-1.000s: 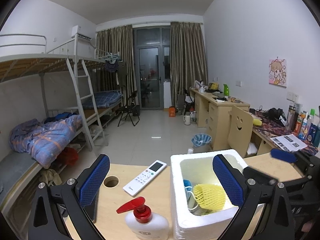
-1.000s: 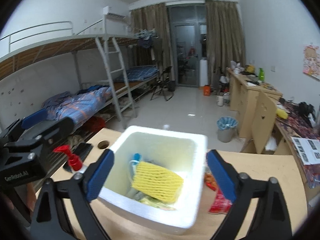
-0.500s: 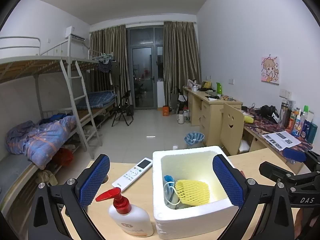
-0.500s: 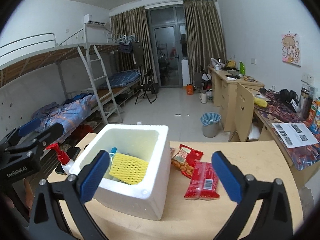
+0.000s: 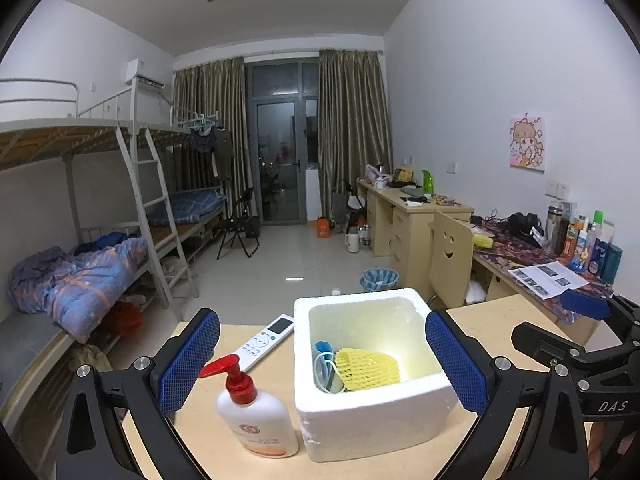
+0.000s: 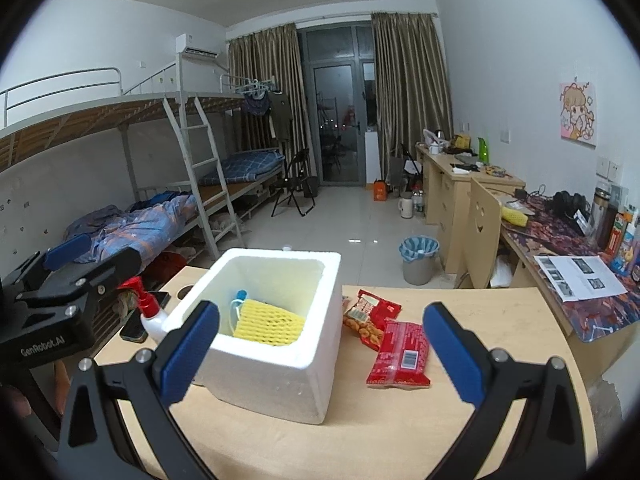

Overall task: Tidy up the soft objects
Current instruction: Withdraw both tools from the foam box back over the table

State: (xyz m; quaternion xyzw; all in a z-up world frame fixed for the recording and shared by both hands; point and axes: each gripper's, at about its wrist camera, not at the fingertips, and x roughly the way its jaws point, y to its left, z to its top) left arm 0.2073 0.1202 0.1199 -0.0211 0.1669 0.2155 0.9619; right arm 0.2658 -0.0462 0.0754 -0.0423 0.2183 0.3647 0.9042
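Both hand-held grippers pulled back from foam box (image 6: 276,332) over last second; left hand-held gripper (image 5: 322,364) and right hand-held gripper (image 6: 320,350) spread wide, empty. Yellow foam net (image 6: 269,323) and blue mask (image 5: 323,364) lie inside box. Red snack packets (image 6: 401,354) beside box on surface (image 6: 500,332): likely next.

This is a shared dormitory room. Metal bunk beds (image 5: 100,184) with ladders line one wall, a rumpled blue quilt (image 5: 76,280) on a lower bunk and clothes hanging from the top rail. Opposite stands a row of wooden study desks (image 5: 404,216) cluttered with bottles, papers and headphones. Brown curtains (image 5: 352,136) frame a glass balcony door (image 5: 280,160), an air conditioner (image 5: 144,74) sits high on the wall, and a cartoon poster (image 5: 527,143) hangs above the desks.
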